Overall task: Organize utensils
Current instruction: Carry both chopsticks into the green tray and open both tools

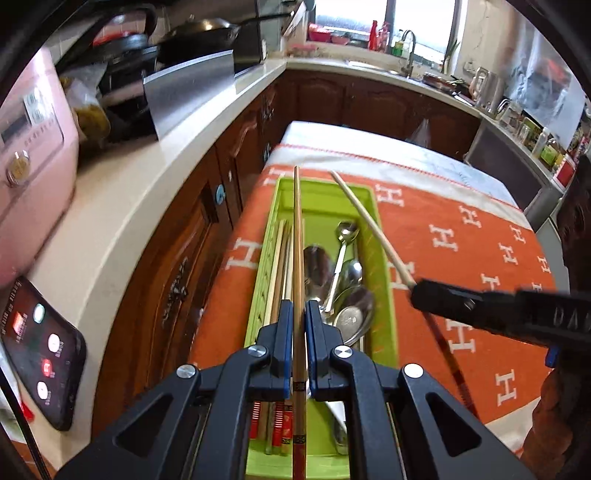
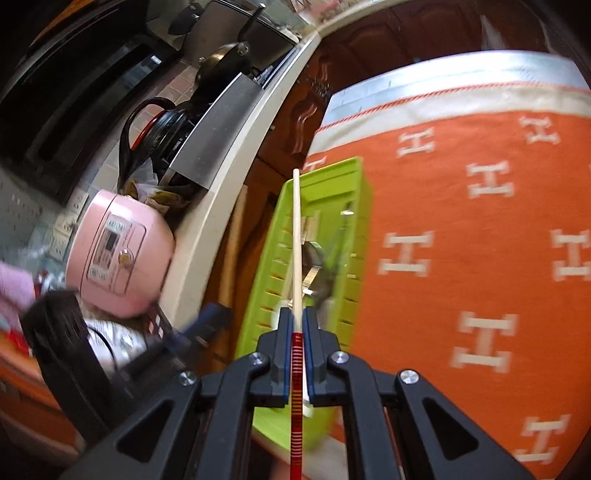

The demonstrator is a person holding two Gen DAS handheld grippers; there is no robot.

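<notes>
sitting at the far left of the left wrist view, a dark phone [image 1: 42,354] with a call screen lies on the cream countertop [image 1: 122,206], and a pink rice cooker [image 1: 33,155] stands behind it. further along the counter are a metal panel [image 1: 190,88] and a black wok [image 1: 201,29], with brown cabinet doors [image 1: 173,266] below. a table draped in an orange cloth with white h letters [image 1: 461,236] fills the middle and right, and a sink tap [image 1: 408,44] stands by the far window.

the green utensil tray [image 1: 380,266] lies lengthwise on the cloth near its left edge. its left compartment holds pale chopsticks [image 1: 279,258] with red patterned ends, lying along the tray. its right compartment holds steel spoons [image 1: 351,295], piled and overlapping.

the left gripper [image 1: 299,314] is closed on a brown chopstick [image 1: 297,236], which runs straight forward over the tray's divider, its tip reaching past the far rim.

the right gripper [image 2: 299,317] is clamped on a pale chopstick [image 2: 295,236] with a red banded end; in the left wrist view this stick [image 1: 369,221] slants across the tray's right wall, its tip over the far right corner. whether it touches the rim cannot be told. the right wrist view is blurred, showing the tray tilted beneath the stick, the cooker at left and the cloth at right.
</notes>
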